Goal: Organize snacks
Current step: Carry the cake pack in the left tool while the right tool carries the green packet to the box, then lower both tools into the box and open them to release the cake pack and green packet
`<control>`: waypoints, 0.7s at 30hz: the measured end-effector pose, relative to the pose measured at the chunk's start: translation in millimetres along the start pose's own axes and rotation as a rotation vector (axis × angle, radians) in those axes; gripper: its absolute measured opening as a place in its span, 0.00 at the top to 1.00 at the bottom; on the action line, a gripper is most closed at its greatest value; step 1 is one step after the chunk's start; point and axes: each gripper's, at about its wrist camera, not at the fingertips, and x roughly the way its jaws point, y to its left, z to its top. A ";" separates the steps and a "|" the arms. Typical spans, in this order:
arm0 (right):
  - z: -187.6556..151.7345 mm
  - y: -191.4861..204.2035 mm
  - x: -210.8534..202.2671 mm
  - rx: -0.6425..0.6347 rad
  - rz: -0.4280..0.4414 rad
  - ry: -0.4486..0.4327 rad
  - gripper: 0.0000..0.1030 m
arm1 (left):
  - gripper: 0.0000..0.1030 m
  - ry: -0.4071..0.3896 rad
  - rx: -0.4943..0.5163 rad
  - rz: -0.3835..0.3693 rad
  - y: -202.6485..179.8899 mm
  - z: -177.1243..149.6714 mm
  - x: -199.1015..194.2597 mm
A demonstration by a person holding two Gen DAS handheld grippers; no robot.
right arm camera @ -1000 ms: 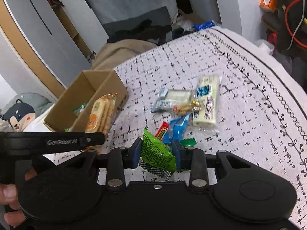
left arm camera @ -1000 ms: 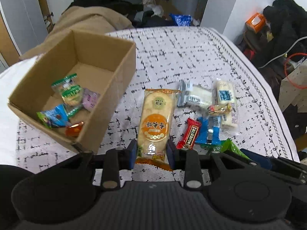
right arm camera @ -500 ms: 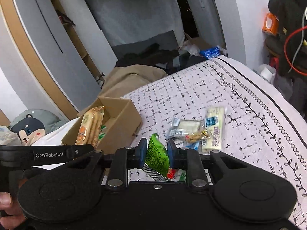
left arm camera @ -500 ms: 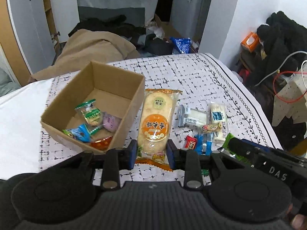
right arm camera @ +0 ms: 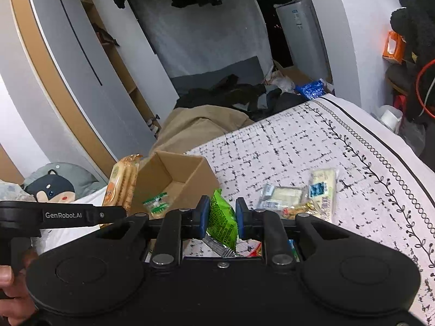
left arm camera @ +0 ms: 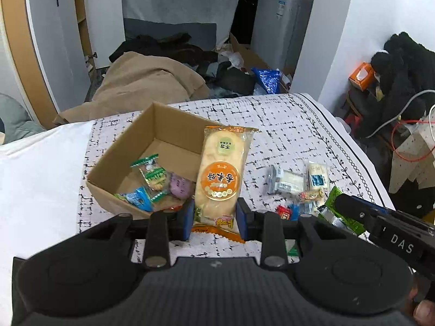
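Both tools have risen since a second ago: the left tool (left arm camera: 214,218) clamps the orange rice-cracker pack (left arm camera: 221,175) just over the cardboard box (left arm camera: 117,203), the right tool (right arm camera: 222,218) pinches one green packet (right arm camera: 221,218). A thin grip may let the packet slip. Roughly five snacks already lie in the one box; about six loose snacks (left arm camera: 299,187) remain on the bed (left arm camera: 285,127).
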 end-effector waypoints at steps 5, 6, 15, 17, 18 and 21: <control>4.1 6.8 4.1 0.004 0.021 -0.017 0.81 | 0.70 -0.005 -0.026 0.017 16.3 3.9 0.9; 4.9 8.2 6.3 0.005 0.024 -0.017 0.81 | 0.70 -0.005 -0.032 0.022 20.3 5.5 1.8; 6.8 25.6 34.4 -0.014 0.042 0.015 0.81 | 0.70 -0.002 -0.084 0.045 51.0 19.5 12.6; 6.2 30.7 40.6 -0.020 0.049 0.027 0.81 | 0.69 0.001 -0.092 0.047 58.0 21.2 15.6; 6.0 33.6 44.3 -0.023 0.052 0.034 0.81 | 0.69 0.005 -0.097 0.049 62.3 21.4 17.6; 4.6 43.9 54.4 -0.034 0.057 0.051 0.81 | 0.69 0.023 -0.116 0.047 74.9 22.2 25.7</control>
